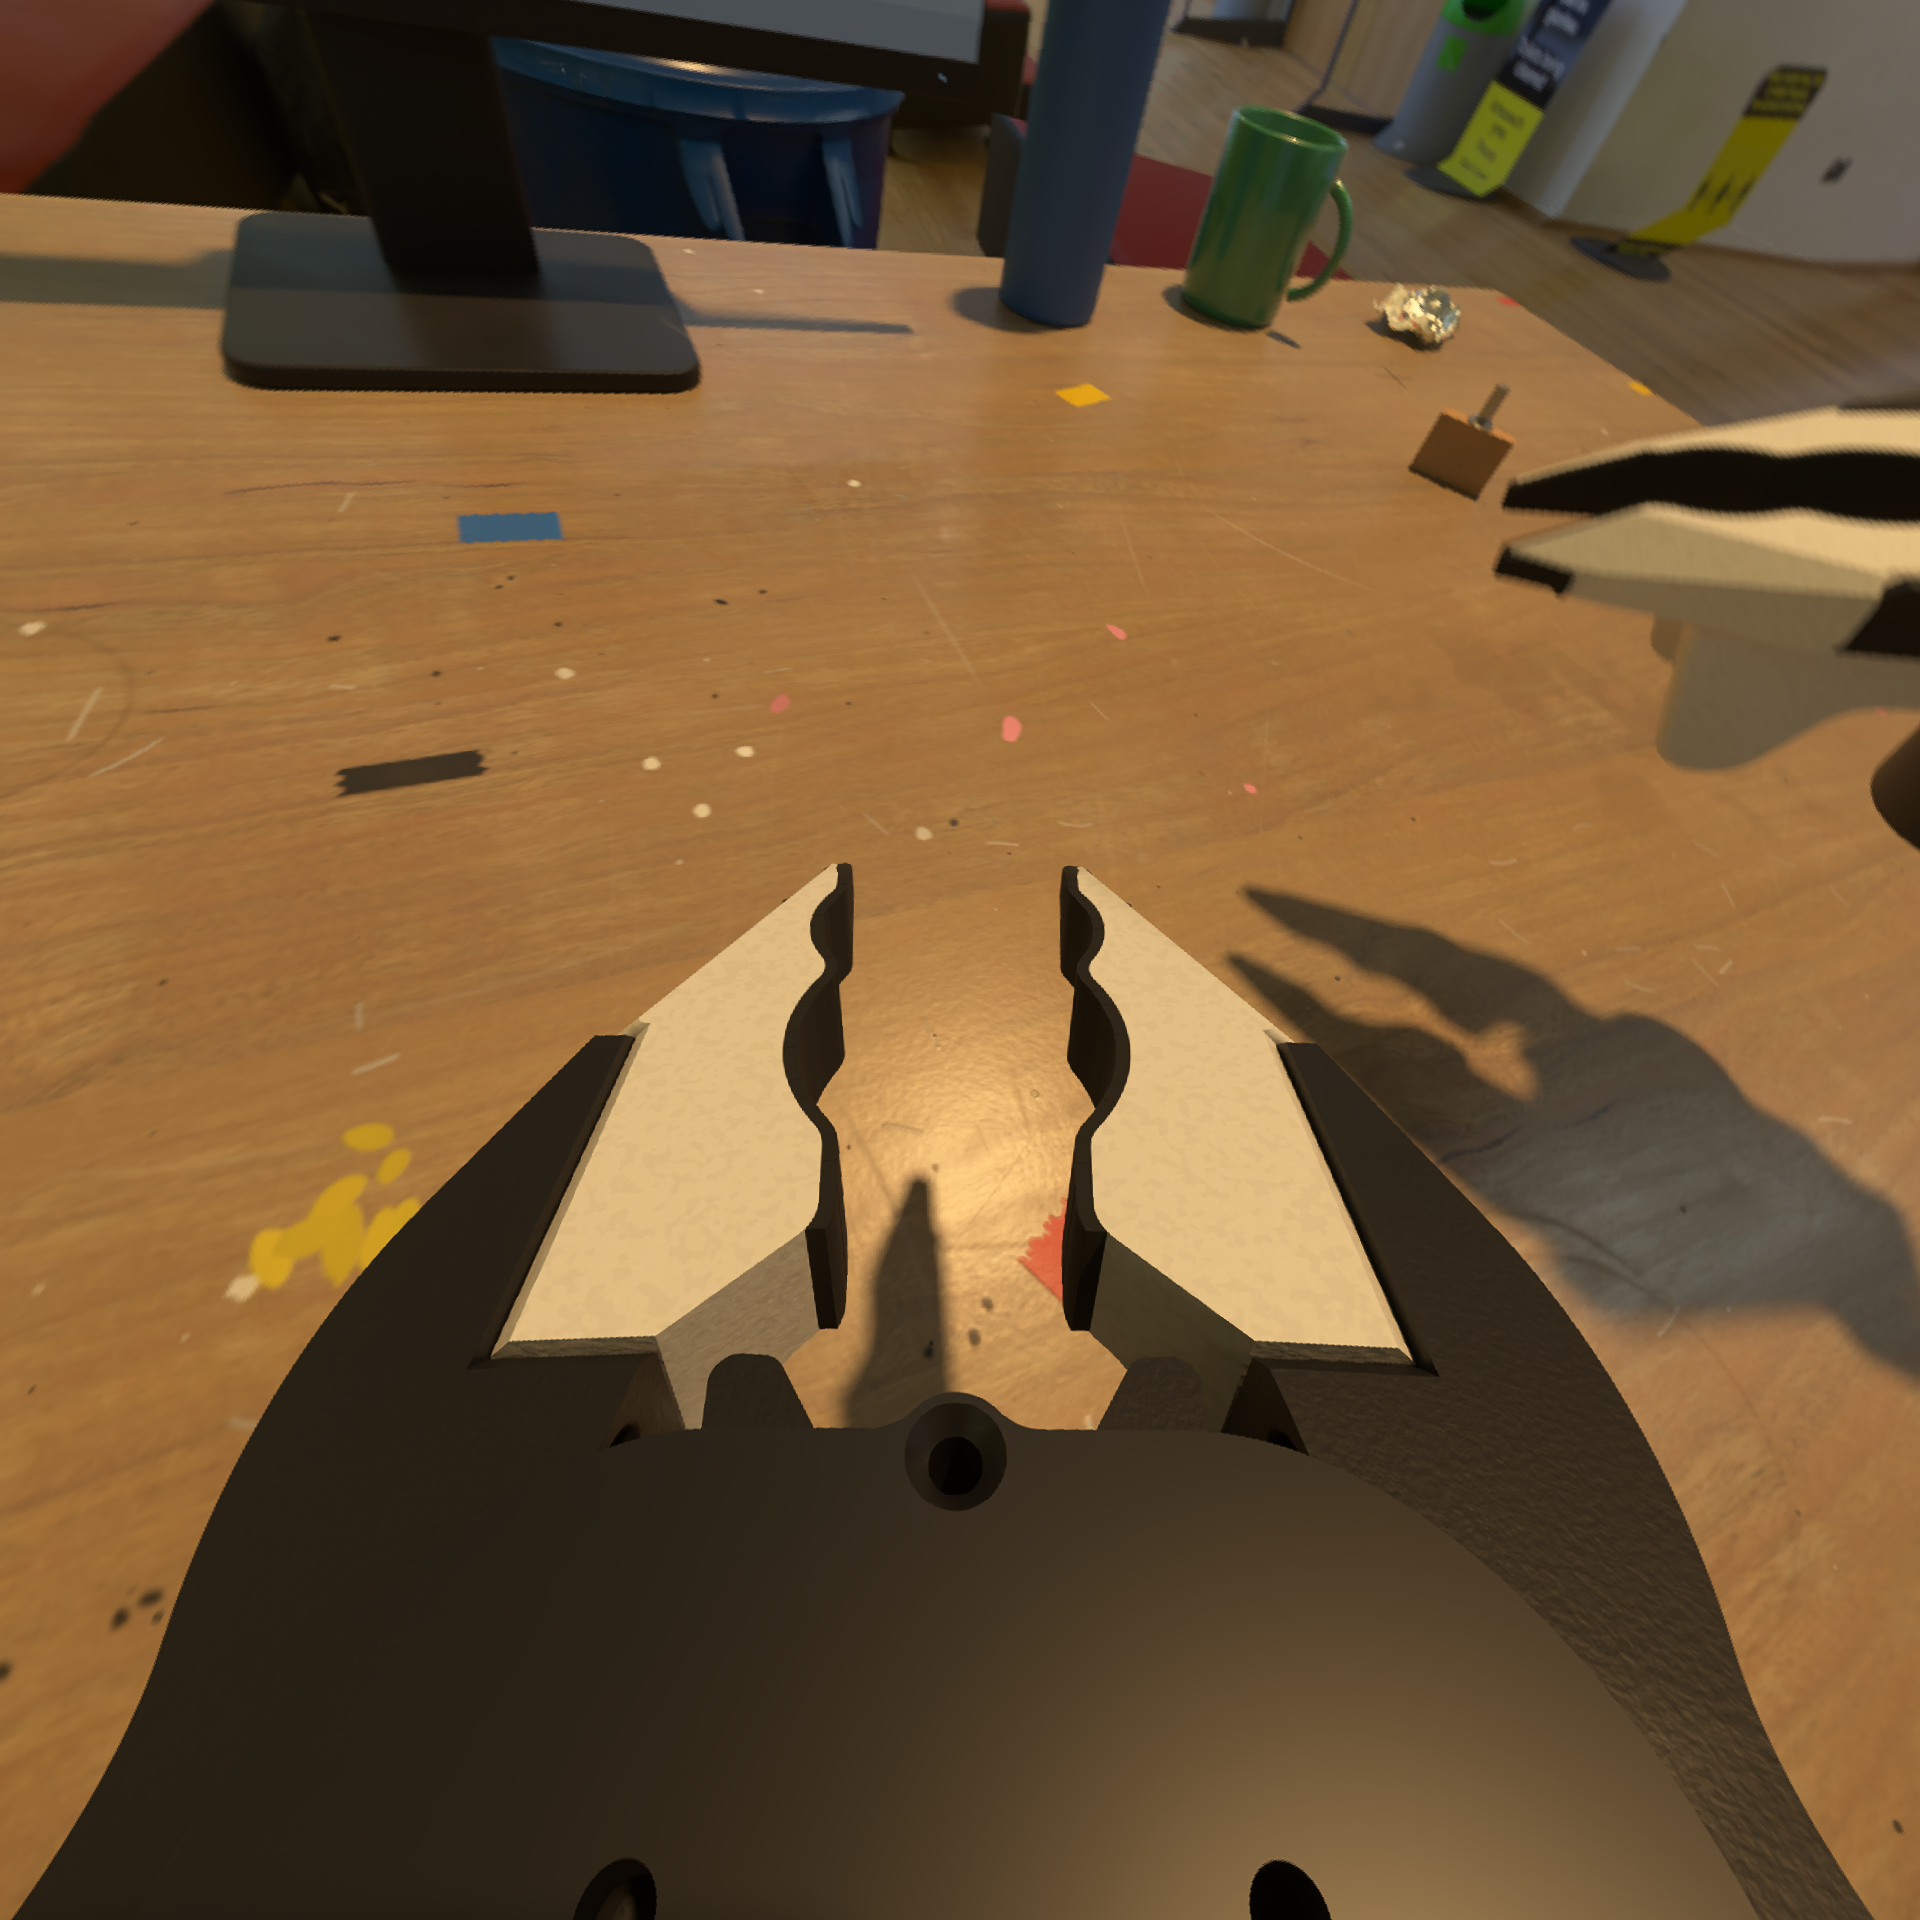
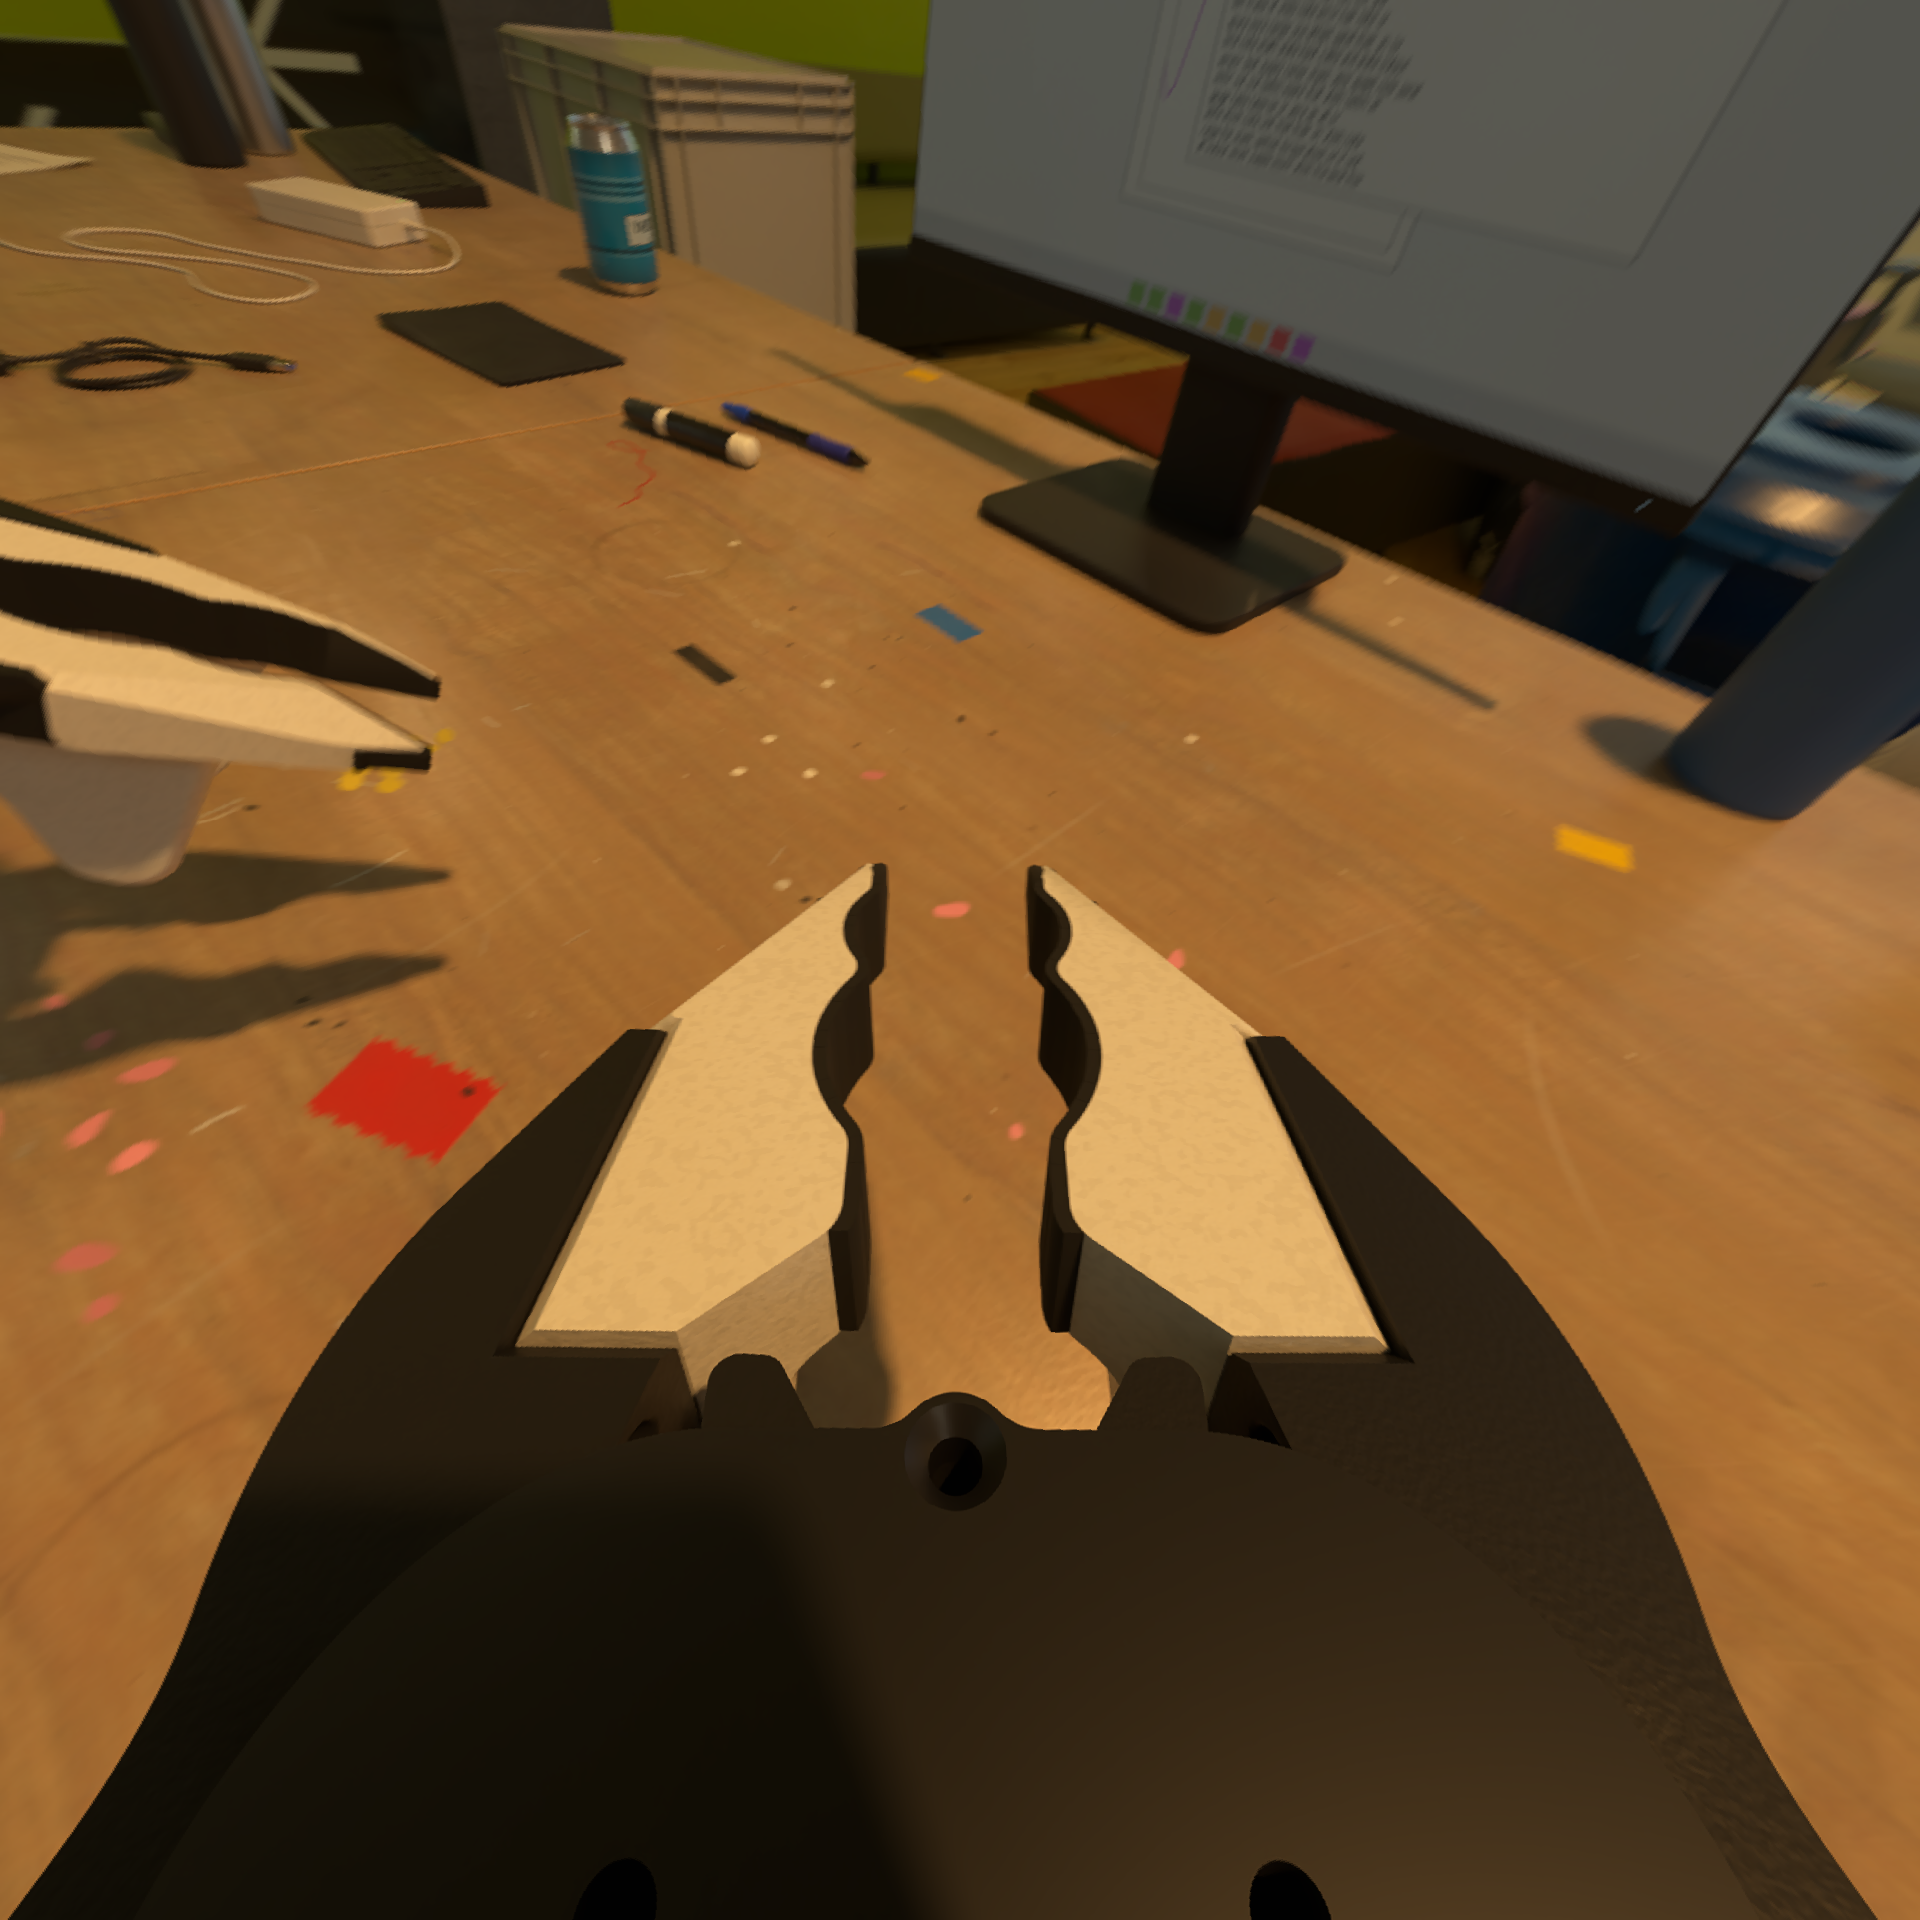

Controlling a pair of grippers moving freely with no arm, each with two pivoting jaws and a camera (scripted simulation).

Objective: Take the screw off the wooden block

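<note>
A small wooden block [image 1: 1460, 453] stands on the wooden table [image 1: 935, 582] at the far right of the left wrist view, with a grey screw [image 1: 1492, 405] sticking up from its top. My left gripper [image 1: 956, 878] is open and empty above the table, far to the left of the block. My right gripper [image 2: 956, 878] is open and empty; it also shows in the left wrist view [image 1: 1507, 530], just below and right of the block. The block is out of sight in the right wrist view. The left gripper [image 2: 431, 722] shows at the left edge there.
A monitor base [image 1: 457, 312], a dark blue cylinder [image 1: 1070, 166], a green mug [image 1: 1262, 213] and a crumpled foil ball [image 1: 1418, 314] stand along the far edge. The right wrist view shows a monitor [image 2: 1403, 229], a can [image 2: 615, 203], pens [image 2: 691, 431], a black pad [image 2: 501, 343] and cables [image 2: 135, 364].
</note>
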